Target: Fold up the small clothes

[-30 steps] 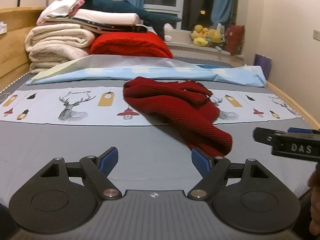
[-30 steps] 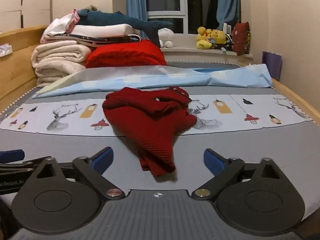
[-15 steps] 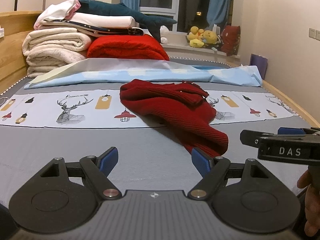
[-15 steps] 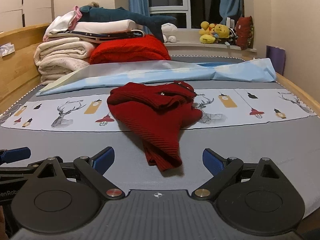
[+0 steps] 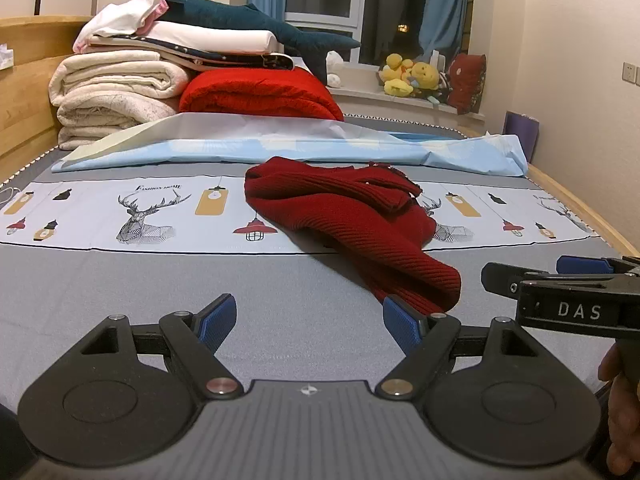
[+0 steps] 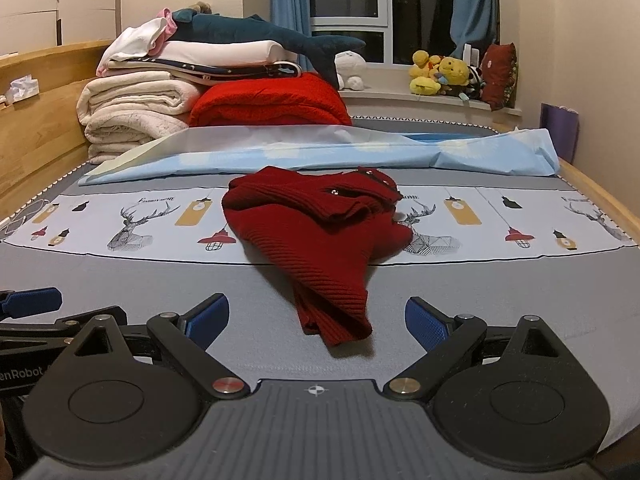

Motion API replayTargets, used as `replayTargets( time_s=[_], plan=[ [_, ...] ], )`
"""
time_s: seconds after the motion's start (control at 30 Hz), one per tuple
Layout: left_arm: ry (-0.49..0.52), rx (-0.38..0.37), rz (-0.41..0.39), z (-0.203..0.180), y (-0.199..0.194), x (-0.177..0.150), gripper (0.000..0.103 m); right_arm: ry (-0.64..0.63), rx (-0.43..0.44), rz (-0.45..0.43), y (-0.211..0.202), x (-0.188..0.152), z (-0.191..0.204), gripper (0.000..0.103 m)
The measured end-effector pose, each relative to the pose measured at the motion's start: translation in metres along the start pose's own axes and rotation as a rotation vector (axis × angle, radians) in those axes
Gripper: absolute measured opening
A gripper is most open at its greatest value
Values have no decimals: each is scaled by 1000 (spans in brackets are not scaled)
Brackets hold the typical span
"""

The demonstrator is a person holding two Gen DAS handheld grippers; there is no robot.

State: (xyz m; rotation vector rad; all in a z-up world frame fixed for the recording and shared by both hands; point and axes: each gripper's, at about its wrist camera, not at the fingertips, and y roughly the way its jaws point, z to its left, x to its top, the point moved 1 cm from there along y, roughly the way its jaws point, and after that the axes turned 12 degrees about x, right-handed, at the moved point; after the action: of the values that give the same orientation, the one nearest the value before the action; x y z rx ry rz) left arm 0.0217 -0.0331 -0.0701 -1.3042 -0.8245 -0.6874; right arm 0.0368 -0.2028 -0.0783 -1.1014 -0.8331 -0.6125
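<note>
A small dark red ribbed sweater (image 5: 352, 216) (image 6: 320, 236) lies crumpled on the bed, partly on a deer-print strip, with one end trailing toward the near edge. My left gripper (image 5: 310, 320) is open, low over the grey sheet, its right finger close to the sweater's near end. My right gripper (image 6: 318, 318) is open too, with the sweater's near end lying between and just beyond its fingertips. Nothing is held by either. The right gripper's body shows at the right edge of the left wrist view.
Folded cream blankets (image 5: 116, 100), a red blanket (image 6: 268, 104) and a plush shark (image 6: 256, 34) are stacked at the headboard end. A pale blue sheet (image 5: 280, 148) lies across the bed behind the sweater. Wooden bed rails (image 6: 600, 196) run along both sides. Stuffed toys (image 5: 408, 76) sit on the windowsill.
Both grippers have dropped lower and edged a little toward the sweater. Both stay open, and the sweater has not moved.
</note>
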Motion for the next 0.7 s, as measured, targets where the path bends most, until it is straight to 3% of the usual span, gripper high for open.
replayTargets(
  time_s=[0.7],
  plan=[
    [2,4,4,3,3,-1,85,-22,0,7,2,-4,6,95]
  ],
)
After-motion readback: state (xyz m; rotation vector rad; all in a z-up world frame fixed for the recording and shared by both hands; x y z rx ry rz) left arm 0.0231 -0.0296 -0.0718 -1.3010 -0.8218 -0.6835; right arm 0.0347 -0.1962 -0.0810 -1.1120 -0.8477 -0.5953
